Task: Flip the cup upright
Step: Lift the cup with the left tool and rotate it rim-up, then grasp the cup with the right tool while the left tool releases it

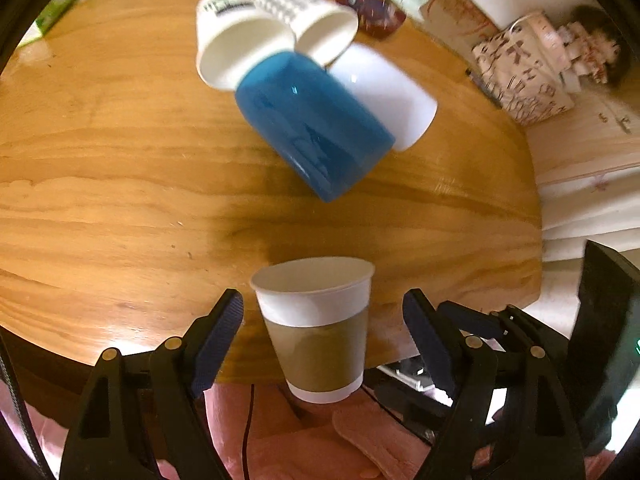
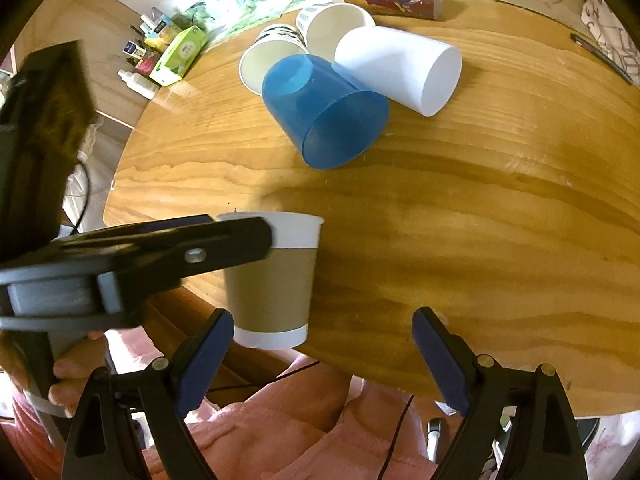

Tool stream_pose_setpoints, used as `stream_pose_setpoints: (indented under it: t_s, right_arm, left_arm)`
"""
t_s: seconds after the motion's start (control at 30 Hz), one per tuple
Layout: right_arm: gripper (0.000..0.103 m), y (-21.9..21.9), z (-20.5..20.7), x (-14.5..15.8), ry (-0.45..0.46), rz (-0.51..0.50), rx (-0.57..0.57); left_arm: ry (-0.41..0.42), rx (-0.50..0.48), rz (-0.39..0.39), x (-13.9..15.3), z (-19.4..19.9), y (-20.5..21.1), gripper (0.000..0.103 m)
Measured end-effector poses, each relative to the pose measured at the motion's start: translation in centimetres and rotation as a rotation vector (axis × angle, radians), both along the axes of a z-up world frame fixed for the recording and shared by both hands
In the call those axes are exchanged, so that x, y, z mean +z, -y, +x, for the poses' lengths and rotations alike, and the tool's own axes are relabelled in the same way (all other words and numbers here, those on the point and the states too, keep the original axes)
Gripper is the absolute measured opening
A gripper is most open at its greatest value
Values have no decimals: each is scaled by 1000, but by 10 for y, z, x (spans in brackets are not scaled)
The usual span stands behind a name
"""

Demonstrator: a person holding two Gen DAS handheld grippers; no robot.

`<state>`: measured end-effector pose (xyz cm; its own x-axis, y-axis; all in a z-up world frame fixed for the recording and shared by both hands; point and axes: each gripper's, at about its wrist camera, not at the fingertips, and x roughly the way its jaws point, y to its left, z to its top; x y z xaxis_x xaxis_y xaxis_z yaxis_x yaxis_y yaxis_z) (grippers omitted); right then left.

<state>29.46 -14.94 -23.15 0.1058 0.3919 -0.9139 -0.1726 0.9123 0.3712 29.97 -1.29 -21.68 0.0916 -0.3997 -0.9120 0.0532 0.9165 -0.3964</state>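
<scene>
1. The left gripper (image 1: 322, 336) is spread wide, its fingers flanking the brown-sleeved paper cup (image 1: 316, 328) without touching it; it holds nothing.
2. The right gripper (image 2: 322, 364) is equally wide open and empty, over bare table (image 2: 480, 240) to the right of that cup.
3. That cup stands upright at the near table edge, mouth up; it looks empty.
4. The cups left to flip lie in a far cluster: the blue cup (image 2: 326, 110) on its side, long axis running near-right to far-left, open mouth towards the grippers.
5. Touching it: a white cup (image 2: 400, 66) and two printed paper cups (image 2: 296, 46), all tipped and empty.
6. Neither gripper is clearly nearer the blue cup.
</scene>
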Motion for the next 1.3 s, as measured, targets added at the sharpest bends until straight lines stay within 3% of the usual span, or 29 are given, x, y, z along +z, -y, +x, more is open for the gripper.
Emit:
stream_pose_setpoints:
  t_s: [0.3,0.73,1.3]
  right_arm:
    - [91,-18,8,-11,15,59,33]
    - [91,-72,20,-22,52,64,170]
    - [91,-98,36,-31,29,93,212]
  left_arm:
    - [106,82,-11,15,-23,-38,85]
    - [184,321,-36,27,-59,-91,85]
    - [190,430,-37,25,-84,-119,85]
